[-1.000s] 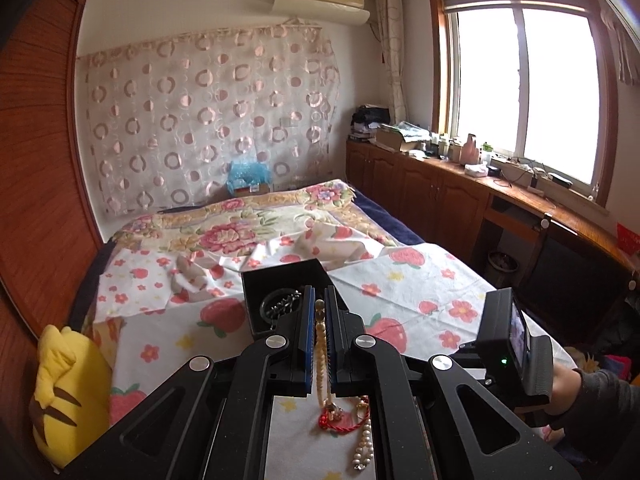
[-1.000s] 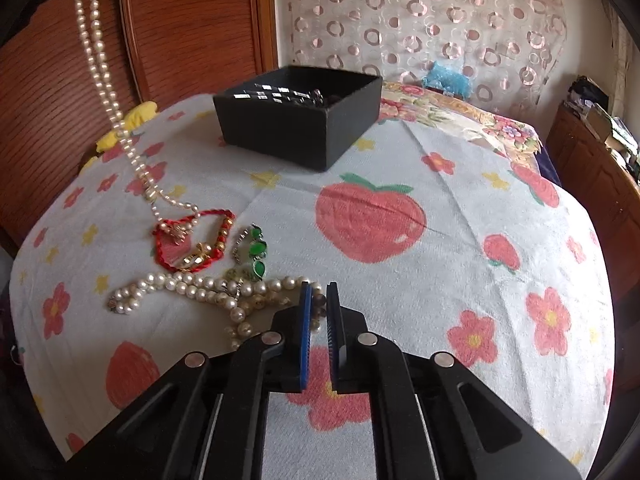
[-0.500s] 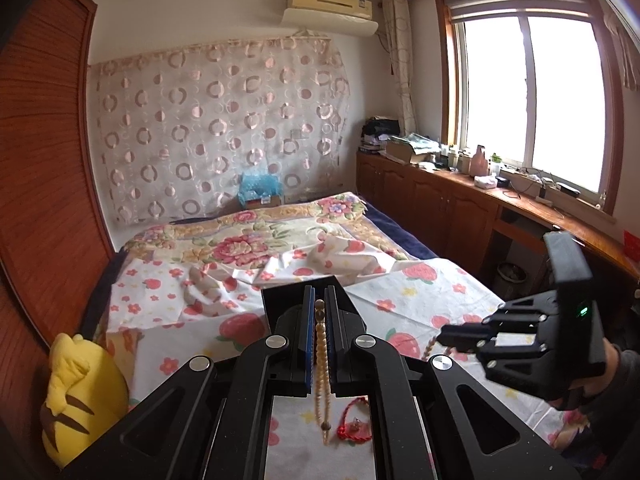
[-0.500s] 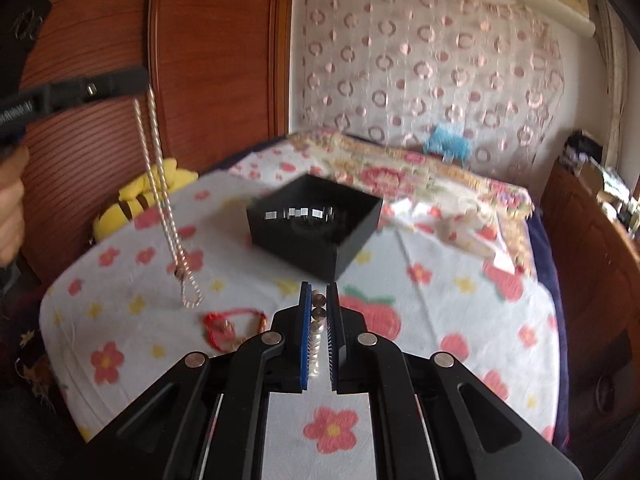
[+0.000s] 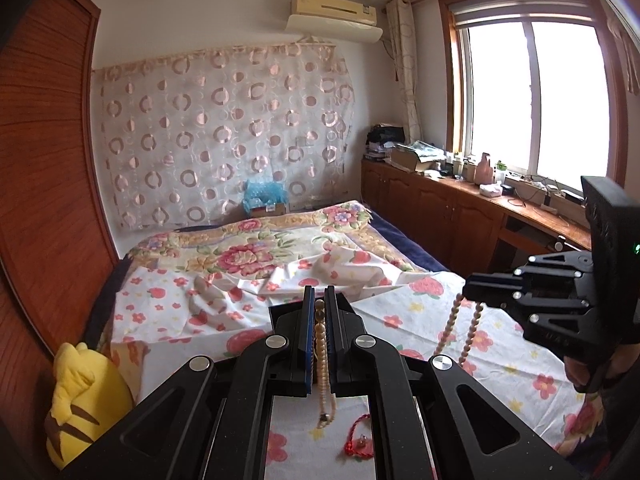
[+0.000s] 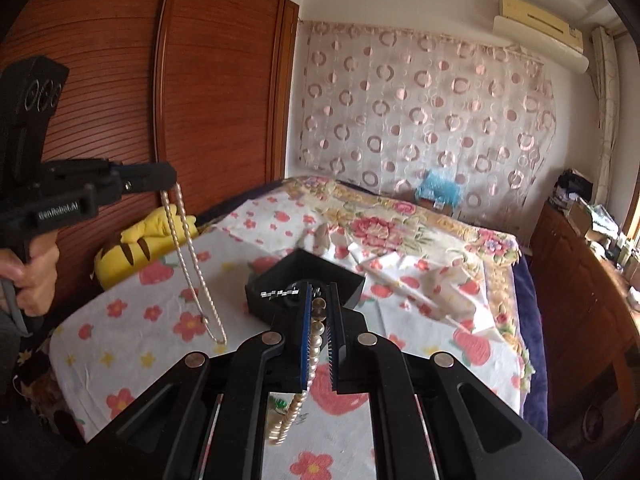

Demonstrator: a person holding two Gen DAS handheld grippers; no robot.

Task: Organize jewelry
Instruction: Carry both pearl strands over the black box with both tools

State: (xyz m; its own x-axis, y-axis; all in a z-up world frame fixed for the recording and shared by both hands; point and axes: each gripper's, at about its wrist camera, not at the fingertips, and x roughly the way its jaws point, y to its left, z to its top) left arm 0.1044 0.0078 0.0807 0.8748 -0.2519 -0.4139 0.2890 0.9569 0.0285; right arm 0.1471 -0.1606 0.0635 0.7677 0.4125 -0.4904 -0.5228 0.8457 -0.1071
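Closest to each camera: left gripper clamped on a pearl necklace, hanging free as a doubled strand over the strawberry sheet. Right gripper clamped on a second pearl strand, looping below the fingers. Risk: swinging loops catching each other or snagging the red cord bracelet on the sheet; slipping of smooth beads from a narrow pinch. Farther ahead: black box, just beyond the right fingertips, below both hanging strands.

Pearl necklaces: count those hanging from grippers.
2. One pearl necklace hangs from the left gripper; another pearl strand hangs from the right gripper. Others may be hidden.
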